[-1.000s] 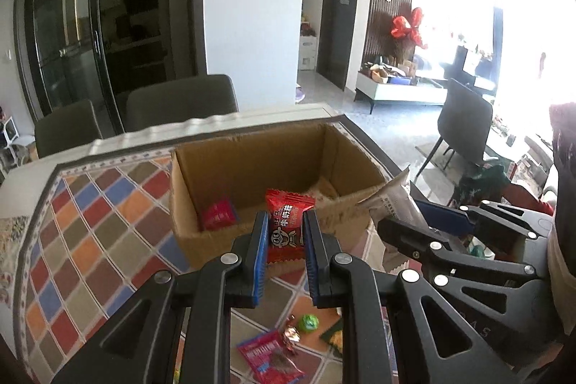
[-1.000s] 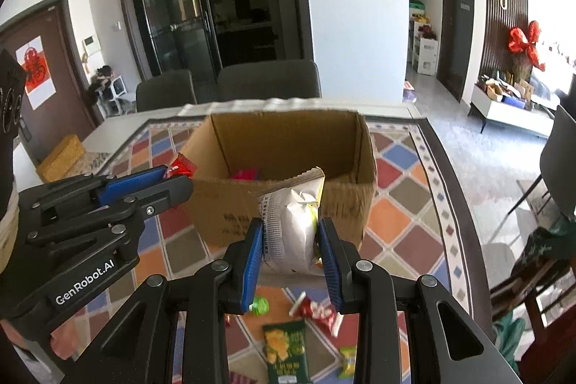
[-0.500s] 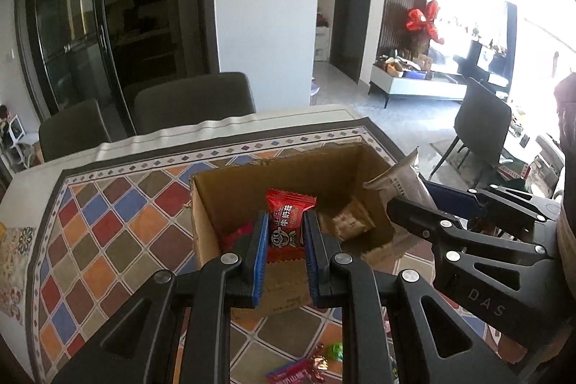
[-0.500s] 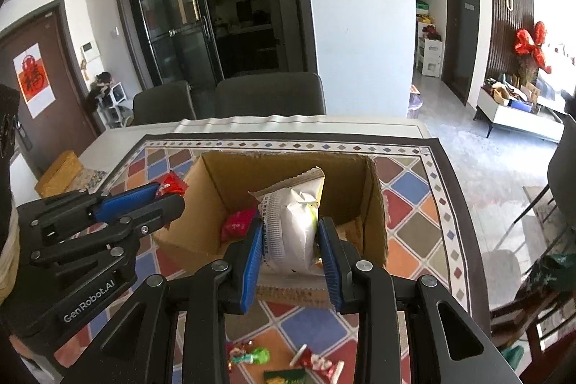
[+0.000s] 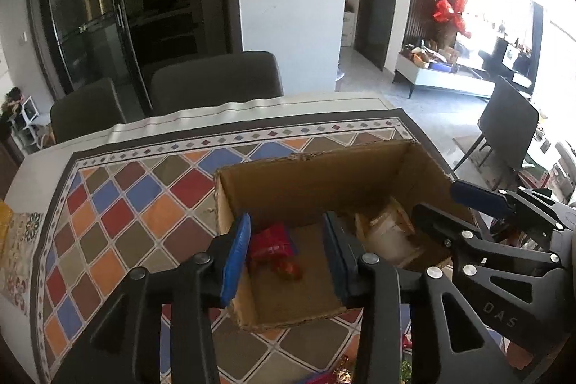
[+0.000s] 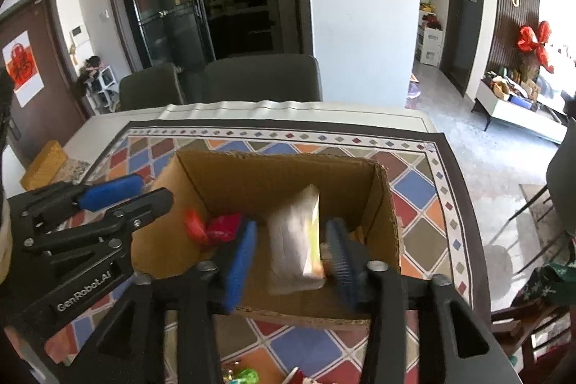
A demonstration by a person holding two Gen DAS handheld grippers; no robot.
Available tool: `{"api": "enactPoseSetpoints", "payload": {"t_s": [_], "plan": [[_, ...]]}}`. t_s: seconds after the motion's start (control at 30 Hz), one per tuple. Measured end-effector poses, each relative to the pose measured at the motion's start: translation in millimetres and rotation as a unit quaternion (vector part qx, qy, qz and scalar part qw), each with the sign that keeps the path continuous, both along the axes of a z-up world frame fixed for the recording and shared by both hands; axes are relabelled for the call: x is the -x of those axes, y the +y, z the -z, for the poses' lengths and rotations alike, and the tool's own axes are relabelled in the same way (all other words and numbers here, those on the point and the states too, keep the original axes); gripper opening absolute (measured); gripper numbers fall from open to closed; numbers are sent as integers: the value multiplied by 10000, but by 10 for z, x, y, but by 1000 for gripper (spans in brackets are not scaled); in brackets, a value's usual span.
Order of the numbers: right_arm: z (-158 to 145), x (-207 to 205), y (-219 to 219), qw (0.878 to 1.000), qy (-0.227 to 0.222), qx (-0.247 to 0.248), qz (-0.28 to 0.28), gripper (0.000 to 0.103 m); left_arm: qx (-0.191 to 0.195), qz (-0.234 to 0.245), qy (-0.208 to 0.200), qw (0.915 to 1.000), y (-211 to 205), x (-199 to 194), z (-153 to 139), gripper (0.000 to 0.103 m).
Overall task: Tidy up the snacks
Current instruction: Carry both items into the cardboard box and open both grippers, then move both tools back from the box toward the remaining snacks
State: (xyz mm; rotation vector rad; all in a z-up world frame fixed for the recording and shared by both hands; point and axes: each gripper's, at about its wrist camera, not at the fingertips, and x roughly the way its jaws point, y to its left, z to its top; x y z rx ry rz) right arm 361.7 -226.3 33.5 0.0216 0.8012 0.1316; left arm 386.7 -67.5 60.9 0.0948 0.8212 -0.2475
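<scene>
The snacks are collecting in the open brown cardboard box, which is sitting on the table's colourful diamond-patterned cloth. Going from left to right, the left gripper is hanging over the box's left half with its blue-padded jaws parted; they have just been opening, and nothing is pressed between them now. Below the gap, the small red foil packets are lying on the box floor. The right wrist view is showing red packets in that same left part of the box, though how many there are I cannot tell.

Further right, the right gripper is hovering over the box's other half. Its jaws have just been opening too, and the pale white-and-yellow snack bag is sitting between the pads, blurred and tilted, apparently dropping free rather than being gripped. The left wrist view is showing a pale bag against the box's right side.

So this pair of deliveries is looking as good as finished, but the job is not. At the bottom edge of both views, a few small wrapped sweets, one green, are lying on the cloth just in front of the box, waiting to be collected.
</scene>
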Motion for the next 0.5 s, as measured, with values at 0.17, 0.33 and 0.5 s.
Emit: {"api": "enactPoseSetpoints", "payload": {"t_s": [0.17,0.33,0.5], "plan": [[-7,98,-15,10000,-2,-3,14,50,-97,-56,-87,9999,12,130,-63,41],[-66,250,-42,9999,-75,-60,33,50,-110,-75,-216,9997,44,329,-155,42],[-122,426,-61,9997,-166,-166,58,50,29,-16,-271,9996,100,552,-202,45]]}}
